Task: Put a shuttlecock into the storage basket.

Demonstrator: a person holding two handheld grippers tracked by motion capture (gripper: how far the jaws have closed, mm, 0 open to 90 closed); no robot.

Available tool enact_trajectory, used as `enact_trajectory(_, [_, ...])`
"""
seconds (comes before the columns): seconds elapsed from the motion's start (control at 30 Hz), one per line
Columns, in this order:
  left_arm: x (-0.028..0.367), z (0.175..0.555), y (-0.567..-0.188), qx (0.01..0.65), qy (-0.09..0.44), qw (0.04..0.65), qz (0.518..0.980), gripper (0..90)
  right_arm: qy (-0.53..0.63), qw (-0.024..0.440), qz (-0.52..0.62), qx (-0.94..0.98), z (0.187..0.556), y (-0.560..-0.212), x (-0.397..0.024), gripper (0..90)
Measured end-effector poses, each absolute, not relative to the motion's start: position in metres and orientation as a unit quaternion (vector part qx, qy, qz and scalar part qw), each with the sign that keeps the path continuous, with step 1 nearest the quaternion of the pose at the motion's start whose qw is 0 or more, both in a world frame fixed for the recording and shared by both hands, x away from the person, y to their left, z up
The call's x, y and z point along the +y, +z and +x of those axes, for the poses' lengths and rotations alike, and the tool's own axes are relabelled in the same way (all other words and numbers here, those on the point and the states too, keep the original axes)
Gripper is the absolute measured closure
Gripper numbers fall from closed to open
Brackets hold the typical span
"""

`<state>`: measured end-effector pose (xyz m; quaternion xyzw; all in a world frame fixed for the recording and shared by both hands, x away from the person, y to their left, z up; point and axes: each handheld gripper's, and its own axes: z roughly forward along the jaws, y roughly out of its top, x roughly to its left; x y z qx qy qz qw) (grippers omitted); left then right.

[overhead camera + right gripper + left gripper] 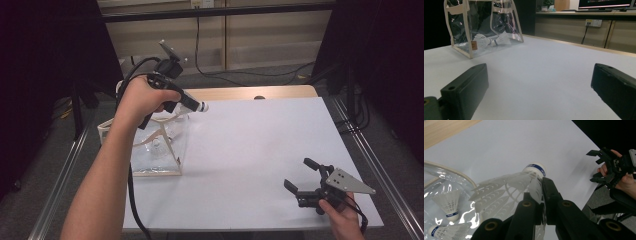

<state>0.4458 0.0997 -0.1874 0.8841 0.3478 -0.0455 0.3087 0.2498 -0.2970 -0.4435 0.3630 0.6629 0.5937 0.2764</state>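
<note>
White tabletop (260, 145) takes up most of the high view, with dark curtains to either side and a wood-panelled wall behind. At about nine o'clock on it stands a clear plastic bag (150, 145) with pale trim, its mouth open upward. The left gripper (192, 103) hangs above the bag's far right corner, its jaws closed on the feathers of a shuttlecock (506, 190), whose white cork with a blue band points away toward the middle of the tabletop. Two more shuttlecocks (449, 205) lie on the bag's floor. The right gripper (306, 176) rests near five o'clock, jaws wide apart and holding nothing.

Judging by this, the step in hand is dropping the held shuttlecock into the bag. To do it well, bring the left gripper back toward eight o'clock until the cork sits over the open mouth rather than its rim, tip it cork-down, lower it between the handles (167, 120), then part the jaws gently so the feathers are not crushed.
</note>
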Motion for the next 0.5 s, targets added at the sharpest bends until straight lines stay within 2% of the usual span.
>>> enact_trajectory(0.5, [0.1098, 0.4454, -0.1833, 0.36, -0.035, 0.308, 0.88, 88.2, 0.593, 0.278, 0.362, 0.663, 0.2498, -0.4435, -0.2971, 0.9])
